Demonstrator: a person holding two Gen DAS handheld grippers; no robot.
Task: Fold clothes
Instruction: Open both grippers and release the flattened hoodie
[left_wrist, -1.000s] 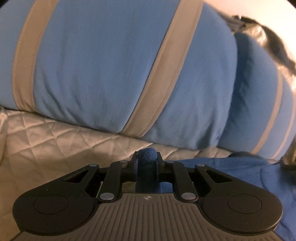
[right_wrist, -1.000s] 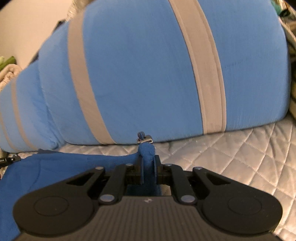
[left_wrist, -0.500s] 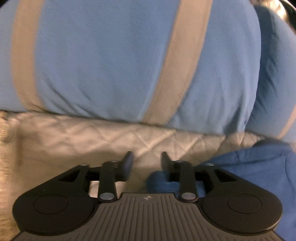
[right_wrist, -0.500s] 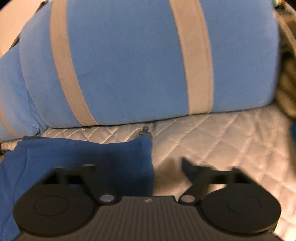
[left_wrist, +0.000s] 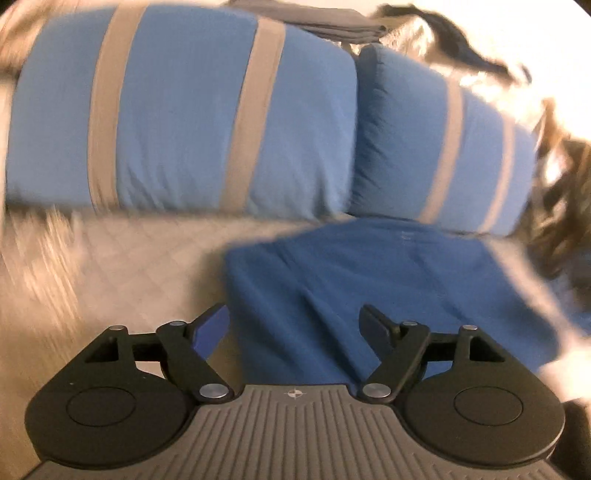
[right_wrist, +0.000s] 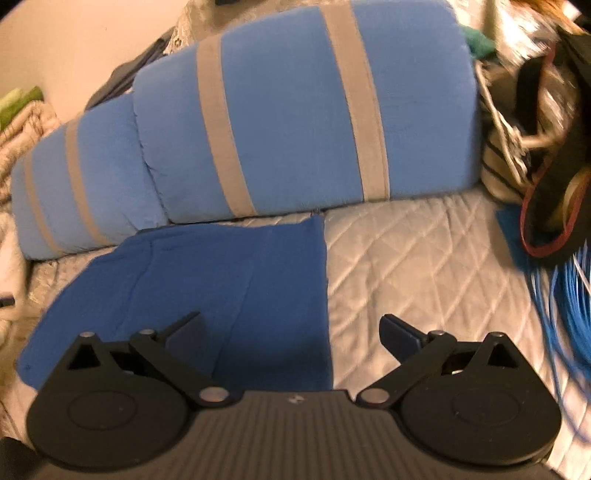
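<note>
Released since a second ago, the cloth (left_wrist: 388, 295) is no longer pinched by either tongs and is now seen lying flat on the quilted bed (right_wrist: 424, 258), its far edge just beside the striped pillows (right_wrist: 295, 110). Its long axis appears to run across the bed, parallel to the pillows (the views are blurred). Left tongs (left_wrist: 295, 325) and right tongs (right_wrist: 291, 332) are both opening, with nothing gripped.

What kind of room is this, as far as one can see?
Probably a bedroom: a quilted cover like a bedspread, two striped blue pillows against the wall, and a blue garment laid flat on it.
</note>
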